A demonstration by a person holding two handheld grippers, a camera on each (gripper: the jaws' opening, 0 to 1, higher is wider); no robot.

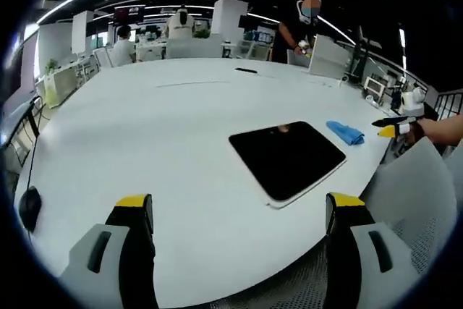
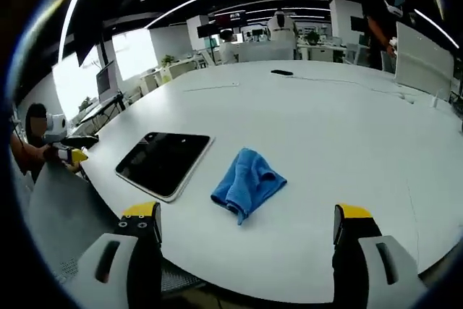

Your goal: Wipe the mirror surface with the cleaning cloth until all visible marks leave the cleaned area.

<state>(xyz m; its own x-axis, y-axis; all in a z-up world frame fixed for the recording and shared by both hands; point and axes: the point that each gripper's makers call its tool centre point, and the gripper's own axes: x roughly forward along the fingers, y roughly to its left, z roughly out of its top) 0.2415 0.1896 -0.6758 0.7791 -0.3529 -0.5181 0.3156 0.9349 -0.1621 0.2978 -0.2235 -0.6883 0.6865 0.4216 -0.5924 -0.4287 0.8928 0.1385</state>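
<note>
The mirror (image 1: 288,158) lies flat on the white table (image 1: 166,135), near the edge where the person stands, so both claws can come at it from that side. In the left gripper view it is a dark rounded rectangle with a pale rim, turned at an angle to the table edge; its face looks black because it reflects the dark ceiling, with one small light spot near its far edge. Whether any marks are on the glass is too fine to tell from here. In the right gripper view the mirror (image 2: 163,163) sits to the left of the cloth (image 2: 248,182).

The cloth is blue and soft, bunched into a loose crumpled heap and not spread out. It rests on the table just beside the mirror, not touching it, placed handy for picking up before the wipe. In the left gripper view the cloth (image 1: 345,132) shows beyond the mirror's right corner.

The left claw (image 1: 239,211) hangs over the near table edge with its yellow-tipped jaws wide apart and nothing between them. The right claw (image 2: 248,222) is likewise spread wide and empty, and it faces the cloth almost straight on, which suits a grasp of the cloth as the likely first step. The right claw also shows at the right edge of the left gripper view, held in a hand (image 1: 443,129).

The wiping looks not yet begun: the cloth lies untouched and off the glass. Farther off stand desks, monitors and other people (image 1: 124,47).
</note>
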